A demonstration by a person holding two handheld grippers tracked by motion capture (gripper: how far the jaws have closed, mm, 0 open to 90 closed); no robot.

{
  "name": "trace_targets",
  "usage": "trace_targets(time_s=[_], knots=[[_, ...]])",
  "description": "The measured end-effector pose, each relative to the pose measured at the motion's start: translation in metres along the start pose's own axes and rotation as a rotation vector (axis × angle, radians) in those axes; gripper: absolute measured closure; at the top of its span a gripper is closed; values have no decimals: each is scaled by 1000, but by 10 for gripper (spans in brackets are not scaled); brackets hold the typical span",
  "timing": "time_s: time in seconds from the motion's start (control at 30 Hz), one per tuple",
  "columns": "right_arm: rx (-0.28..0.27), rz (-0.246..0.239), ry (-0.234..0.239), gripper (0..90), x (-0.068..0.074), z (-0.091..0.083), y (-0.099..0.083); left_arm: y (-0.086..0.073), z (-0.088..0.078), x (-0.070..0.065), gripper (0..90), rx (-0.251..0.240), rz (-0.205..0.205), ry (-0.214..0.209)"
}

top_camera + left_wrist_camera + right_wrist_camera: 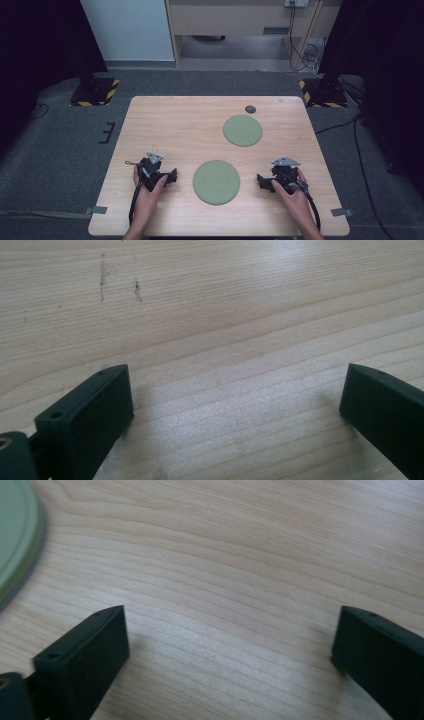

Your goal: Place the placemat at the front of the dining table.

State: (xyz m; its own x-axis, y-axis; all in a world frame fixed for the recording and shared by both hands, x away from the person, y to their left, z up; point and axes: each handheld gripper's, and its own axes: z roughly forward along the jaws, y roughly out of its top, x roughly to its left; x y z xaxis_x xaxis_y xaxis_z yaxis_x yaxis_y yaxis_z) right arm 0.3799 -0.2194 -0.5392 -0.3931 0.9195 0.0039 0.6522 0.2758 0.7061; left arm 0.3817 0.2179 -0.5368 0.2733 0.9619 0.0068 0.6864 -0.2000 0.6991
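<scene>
A: High view: near green disc (216, 182) lies flat by the table's (165, 120) front edge, between left gripper (171, 176) and right gripper (261, 181). A second disc (242, 130) sits toward the back right corner.

B: Left gripper view: jaws wide apart, empty, bare wood below.

A: Right gripper view: jaws wide, empty; disc rim (17, 550) at left. It is probably light, stiff and thin; pinch the rim.
</scene>
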Motion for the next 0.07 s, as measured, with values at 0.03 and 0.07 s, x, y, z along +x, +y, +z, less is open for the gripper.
trace_targets(time_s=[0.03, 0.07], knots=[[-1, 7, -9, 3, -1, 0, 0, 0, 0, 0, 0, 0, -1, 0], [-1, 10, -12, 3, -1, 0, 0, 0, 0, 0, 0, 0, -1, 0]])
